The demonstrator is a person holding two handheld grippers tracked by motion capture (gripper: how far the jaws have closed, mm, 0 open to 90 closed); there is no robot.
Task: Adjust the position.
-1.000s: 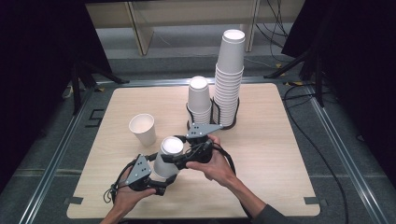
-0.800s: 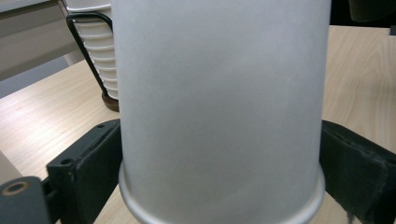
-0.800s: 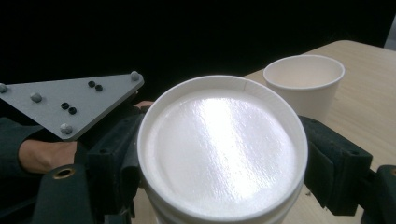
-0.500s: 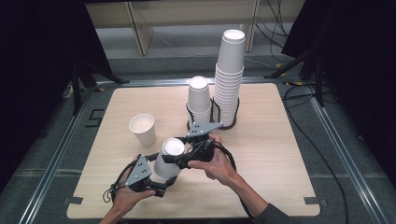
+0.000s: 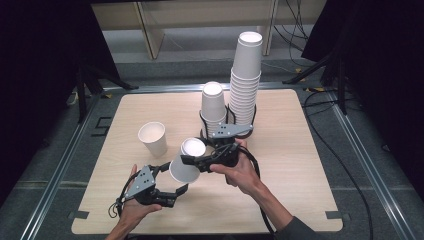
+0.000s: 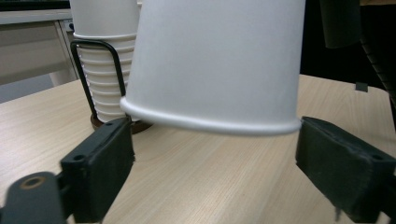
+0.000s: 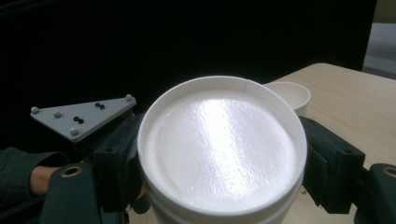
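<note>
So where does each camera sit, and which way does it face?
High view: above the person's side, looking down on the table; forearms, left gripper, right gripper show.
Left gripper view: on that gripper, facing the cup's rim between its just-closing jaws.
Right gripper view: on that gripper, facing the cup's base between its jaws.
All share the cup.

Two cup stacks (image 5: 246,80), one upright cup (image 5: 153,138), one held inverted cup (image 5: 188,160).
</note>
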